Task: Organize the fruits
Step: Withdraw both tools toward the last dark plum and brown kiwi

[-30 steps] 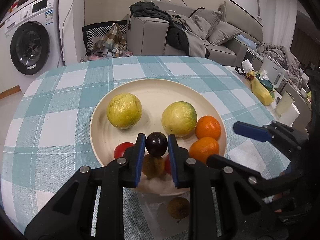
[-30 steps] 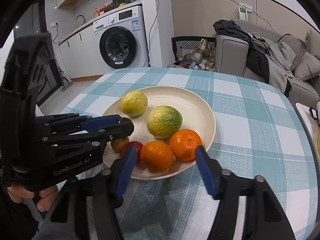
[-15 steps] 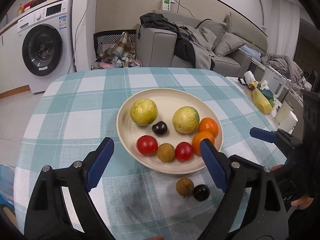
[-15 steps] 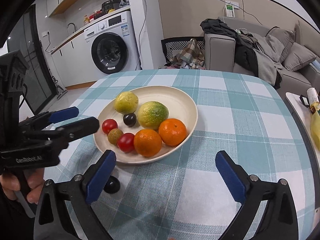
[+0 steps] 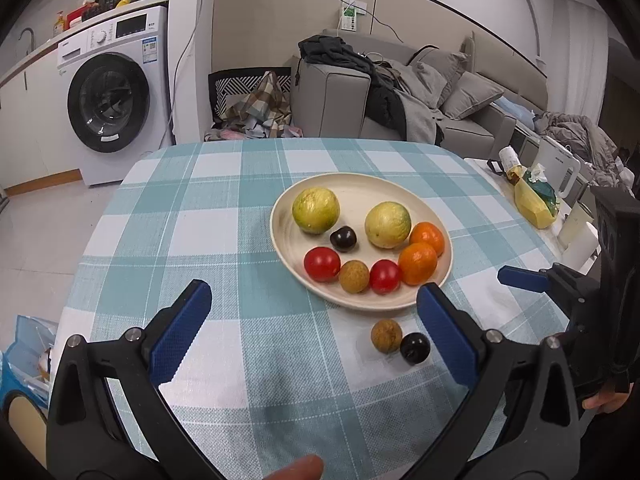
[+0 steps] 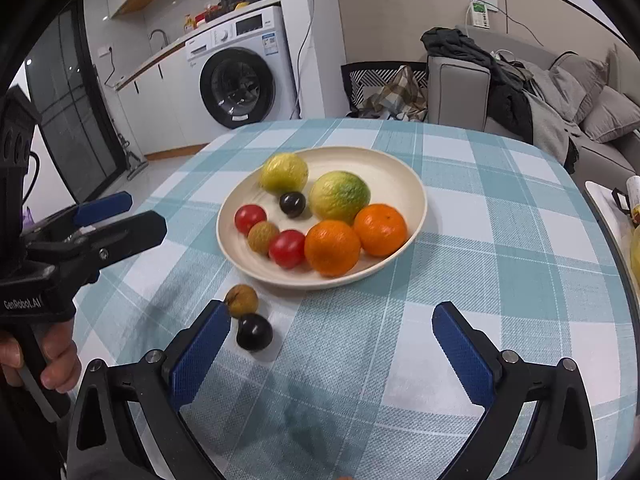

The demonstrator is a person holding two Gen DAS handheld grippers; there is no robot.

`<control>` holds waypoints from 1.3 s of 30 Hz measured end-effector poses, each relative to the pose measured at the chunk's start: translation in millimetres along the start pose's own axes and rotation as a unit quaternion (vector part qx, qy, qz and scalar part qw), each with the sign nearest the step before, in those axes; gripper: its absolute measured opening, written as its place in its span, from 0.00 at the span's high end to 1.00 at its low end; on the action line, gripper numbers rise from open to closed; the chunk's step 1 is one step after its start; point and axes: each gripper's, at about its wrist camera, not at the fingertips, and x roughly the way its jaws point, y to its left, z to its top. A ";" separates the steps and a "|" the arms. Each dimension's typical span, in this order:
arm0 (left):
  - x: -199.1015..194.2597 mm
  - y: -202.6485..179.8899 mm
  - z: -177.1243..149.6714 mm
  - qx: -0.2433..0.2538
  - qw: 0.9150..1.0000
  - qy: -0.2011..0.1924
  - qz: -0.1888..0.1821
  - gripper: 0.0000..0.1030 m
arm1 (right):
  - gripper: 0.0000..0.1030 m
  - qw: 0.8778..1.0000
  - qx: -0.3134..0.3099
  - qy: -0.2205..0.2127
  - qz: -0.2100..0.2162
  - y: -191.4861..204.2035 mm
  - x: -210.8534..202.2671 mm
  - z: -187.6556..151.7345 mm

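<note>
A cream plate (image 5: pixel 404 186) (image 6: pixel 394 168) on the checked table holds two yellow-green citrus fruits, two oranges (image 6: pixel 332 247), two red tomatoes, a brown longan and a dark plum (image 5: pixel 343 238) (image 6: pixel 292 204). On the cloth in front of the plate lie a brown longan (image 5: pixel 386 335) (image 6: pixel 241 300) and a dark plum (image 5: pixel 415 348) (image 6: pixel 254 332), touching. My left gripper (image 5: pixel 314 338) is open and empty, back from the plate. My right gripper (image 6: pixel 331 354) is open and empty, its left finger beside the loose plum.
The checked tablecloth (image 5: pixel 208 240) covers a round table. A side table at the right holds a yellow bag (image 5: pixel 534 200) and white cups. A washing machine (image 5: pixel 112 100), a sofa and a chair with laundry stand beyond the table.
My left gripper let go of the dark plum on the plate, opened wide and drew back. My right gripper also drew back from the plate.
</note>
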 end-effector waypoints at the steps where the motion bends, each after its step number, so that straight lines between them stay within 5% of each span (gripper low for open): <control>1: -0.3 0.7 -1.6 -0.001 1.000 0.001 0.001 0.01 | 0.00 1.000 -0.004 0.007 0.000 2.6 2.1 -1.6; 11: 9.6 10.5 -18.9 -0.019 1.000 0.015 0.007 0.01 | 0.01 0.999 -0.027 0.019 0.038 20.7 7.5 -10.6; 17: 15.8 17.1 -26.6 -0.029 0.999 0.023 0.010 0.01 | 0.27 0.996 -0.032 0.044 0.065 25.6 18.6 -13.2; 39: 37.6 19.1 -32.7 -0.033 0.999 0.042 0.006 0.01 | 0.60 0.993 -0.051 0.060 0.085 38.2 31.8 -15.9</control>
